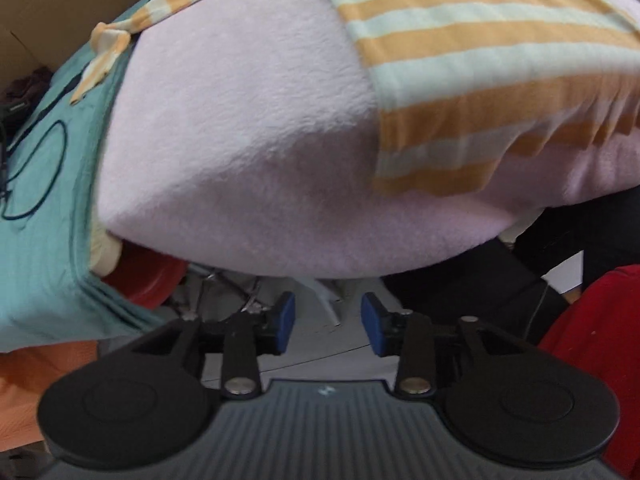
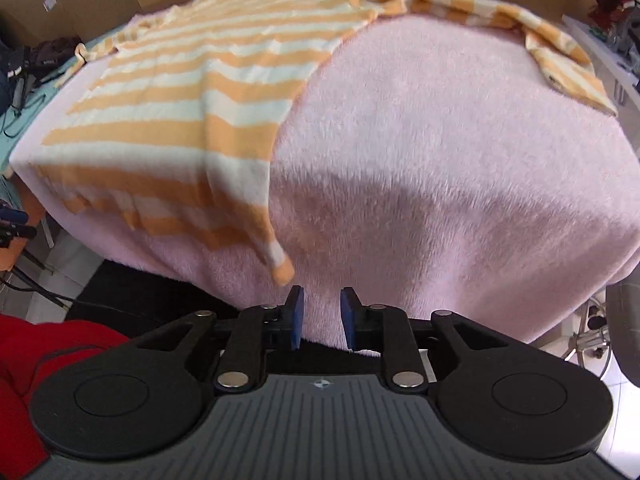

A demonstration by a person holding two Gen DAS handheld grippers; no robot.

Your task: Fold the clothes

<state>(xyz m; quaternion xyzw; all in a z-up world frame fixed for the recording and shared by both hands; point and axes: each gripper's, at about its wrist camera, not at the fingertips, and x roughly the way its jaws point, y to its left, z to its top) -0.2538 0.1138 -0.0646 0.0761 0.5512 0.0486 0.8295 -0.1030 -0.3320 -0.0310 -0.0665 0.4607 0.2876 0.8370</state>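
Two tongs, left tongs (image 1: 328, 324) and right tongs (image 2: 322, 318), are open and hold nothing. Striped sweater (image 2: 192, 112) lies on the pink blanket (image 2: 440, 160), at eleven o'clock. Pinch its hanging corner (image 2: 282, 268) first, gently.

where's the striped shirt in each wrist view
Left wrist: the orange and white striped shirt fills the upper right, its hem hanging over the near edge.
Right wrist: the same shirt lies upper left, a hem corner dangling just above the open right gripper.
Shared landmark: the pink fleece blanket under it.
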